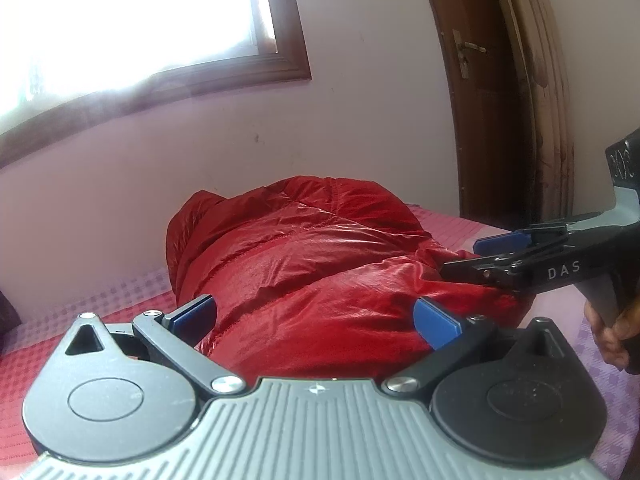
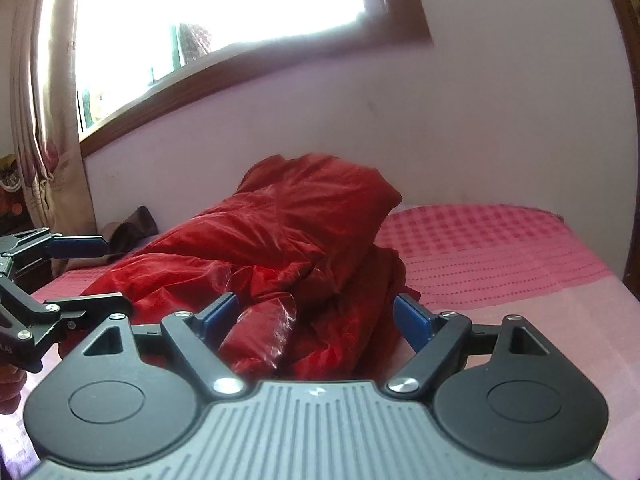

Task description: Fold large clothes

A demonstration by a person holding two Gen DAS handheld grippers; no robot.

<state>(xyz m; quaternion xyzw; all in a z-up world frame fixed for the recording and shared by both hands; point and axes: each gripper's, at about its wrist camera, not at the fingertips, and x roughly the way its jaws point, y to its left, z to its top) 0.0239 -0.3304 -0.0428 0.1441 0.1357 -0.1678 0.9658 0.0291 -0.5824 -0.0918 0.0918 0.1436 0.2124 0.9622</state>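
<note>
- While both tools are released, left tool (image 1: 314,312) and right tool (image 2: 316,316) have the red jacket (image 1: 304,264) just ahead on the bed (image 2: 480,248).
- The slippery padded cloth may slide out of a shallow pinch.

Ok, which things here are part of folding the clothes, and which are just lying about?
Part of the job:
red puffer jacket
left gripper, open
right gripper, open
pink bedspread it lies on

Just lying about:
dark brown cloth by the wall
curtain
</note>
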